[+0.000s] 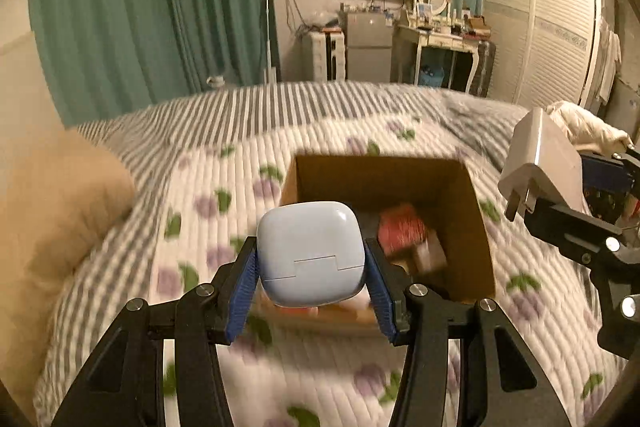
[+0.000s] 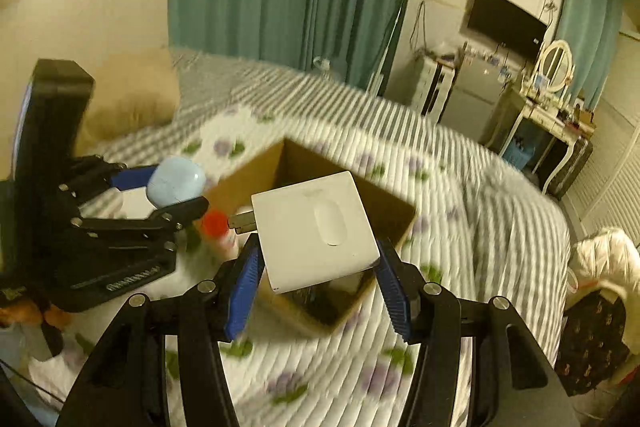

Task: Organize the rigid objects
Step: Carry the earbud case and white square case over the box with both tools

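Pinching a pale blue case (image 1: 311, 254) between blue pads, the left tongs (image 1: 311, 279) hold it above the near edge of an open cardboard box (image 1: 472, 227). The right tongs (image 2: 318, 267) clamp a white charger (image 2: 316, 229), its prongs pointing left, over the same box. The box sits on a quilted bed (image 1: 224, 163) and holds red items (image 1: 402, 227), too blurred to identify.

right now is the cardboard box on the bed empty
No, the cardboard box already holds a red item and other things at its bottom.
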The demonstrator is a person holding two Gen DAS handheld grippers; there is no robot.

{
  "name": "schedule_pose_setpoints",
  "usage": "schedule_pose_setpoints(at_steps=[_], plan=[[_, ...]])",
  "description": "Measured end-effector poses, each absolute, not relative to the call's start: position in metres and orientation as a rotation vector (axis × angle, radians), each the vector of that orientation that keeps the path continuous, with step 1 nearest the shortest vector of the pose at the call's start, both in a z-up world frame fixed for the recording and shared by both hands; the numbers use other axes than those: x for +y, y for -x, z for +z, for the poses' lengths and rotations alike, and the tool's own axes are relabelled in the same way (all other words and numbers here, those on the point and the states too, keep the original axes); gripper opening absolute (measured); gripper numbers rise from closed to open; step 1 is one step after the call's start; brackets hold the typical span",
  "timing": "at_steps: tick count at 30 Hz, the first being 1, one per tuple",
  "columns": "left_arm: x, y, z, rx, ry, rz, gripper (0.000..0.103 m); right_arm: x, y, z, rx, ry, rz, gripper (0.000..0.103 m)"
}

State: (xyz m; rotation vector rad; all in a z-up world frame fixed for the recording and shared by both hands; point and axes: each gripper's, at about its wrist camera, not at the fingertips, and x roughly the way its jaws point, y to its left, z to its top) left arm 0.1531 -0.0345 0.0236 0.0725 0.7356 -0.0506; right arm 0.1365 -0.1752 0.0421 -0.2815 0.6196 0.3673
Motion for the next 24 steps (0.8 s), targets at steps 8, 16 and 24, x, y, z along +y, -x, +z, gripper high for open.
schedule_pose_setpoints(at_steps=[8, 16, 24], plan=[[-0.037, -0.216, 0.029, 0.742, -0.11, -0.052, 0.052, -0.163, -0.201, 0.048, 0.645, 0.27, 0.296, 0.055], [-0.047, -0.27, -0.014, 0.819, -0.091, -0.157, 0.052, -0.168, -0.263, 0.007, 0.77, 0.259, 0.252, 0.055], [-0.057, -0.302, -0.077, 0.966, -0.115, -0.158, 0.052, -0.174, -0.299, -0.068, 0.918, 0.235, 0.245, 0.055]])
